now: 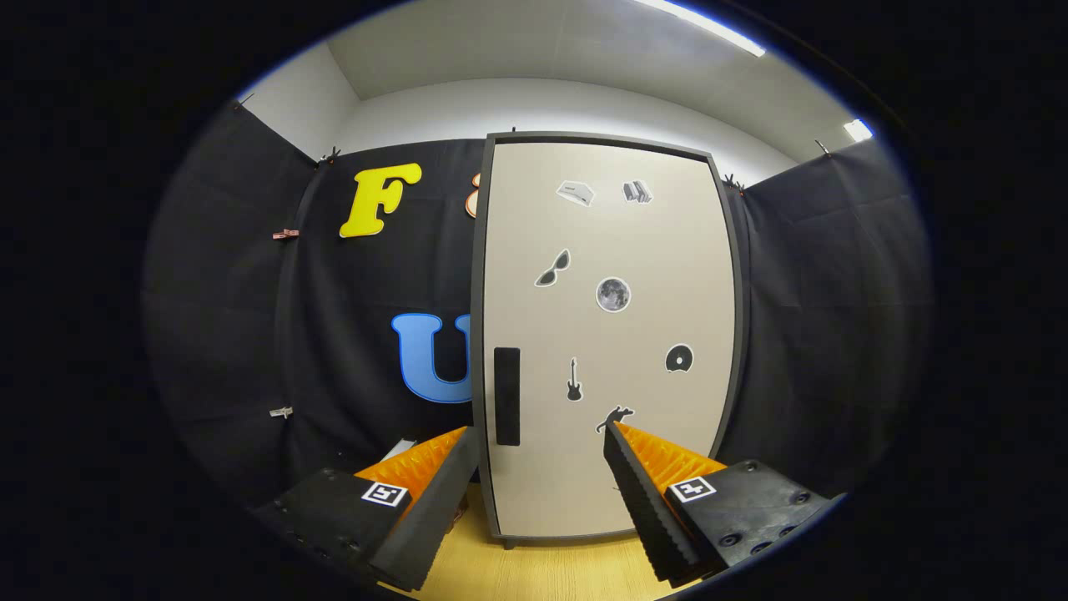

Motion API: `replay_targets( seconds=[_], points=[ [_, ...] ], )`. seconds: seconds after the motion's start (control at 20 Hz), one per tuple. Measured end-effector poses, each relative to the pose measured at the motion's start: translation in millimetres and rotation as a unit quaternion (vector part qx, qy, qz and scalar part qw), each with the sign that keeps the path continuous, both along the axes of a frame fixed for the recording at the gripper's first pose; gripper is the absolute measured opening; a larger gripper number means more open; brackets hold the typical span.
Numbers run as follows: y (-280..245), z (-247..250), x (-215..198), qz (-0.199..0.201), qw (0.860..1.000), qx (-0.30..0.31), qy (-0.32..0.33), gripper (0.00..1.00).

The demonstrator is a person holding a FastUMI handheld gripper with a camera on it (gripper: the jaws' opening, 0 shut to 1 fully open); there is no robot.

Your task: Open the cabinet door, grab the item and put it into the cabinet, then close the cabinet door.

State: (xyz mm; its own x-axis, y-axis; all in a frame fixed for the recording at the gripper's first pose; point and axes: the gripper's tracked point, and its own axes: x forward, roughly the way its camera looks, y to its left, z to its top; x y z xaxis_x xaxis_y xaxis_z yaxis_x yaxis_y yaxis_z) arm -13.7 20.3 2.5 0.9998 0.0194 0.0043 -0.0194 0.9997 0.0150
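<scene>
The claw (542, 434) sits at the bottom centre of the frame with its two fingers spread wide apart and nothing held between them; one fingertip (457, 446) shows at lower left and the other at lower right. Between and just beyond the fingers stands the cabinet (501, 534), upright on the wooden table (534, 572), whose pale grain shows as a strip at the bottom of the frame below the cabinet's base. The cabinet door (601, 250) is shut and fills the middle of the frame, a light panel inside a dark frame. Its handle (506, 396), a dark upright rectangle, lies near the door's left edge, low on the panel, just above and slightly right of the left fingertip; the claw is not touching it. Small stickers (613, 295) are scattered over the door: two near the top, a pair of sunglasses and a round moon in the middle, a guitar and a disc lower down, and a small dark figure right at the right fingertip. A small white object (399, 448) peeks out by the left finger, too hidden to identify. Black cloth hangs behind the cabinet on both sides, with a white wall and ceiling light (709, 25) across the top of the frame.
</scene>
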Motion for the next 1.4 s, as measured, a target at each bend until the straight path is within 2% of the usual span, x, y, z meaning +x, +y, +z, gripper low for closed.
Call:
replay_targets(
  seconds=[0.4, 1.05, 1.4],
  points=[
    [19.2, -9.5, 25.1, 0.008, 1.000, 0.002, 0.005, 0.97],
    [40.2, -36.3, 120.3, 0.001, 1.000, 0.014, 0.015, 0.97],
    [38.3, -70.3, 162.9, -0.014, 0.999, 0.006, 0.050, 0.96]
  ],
)
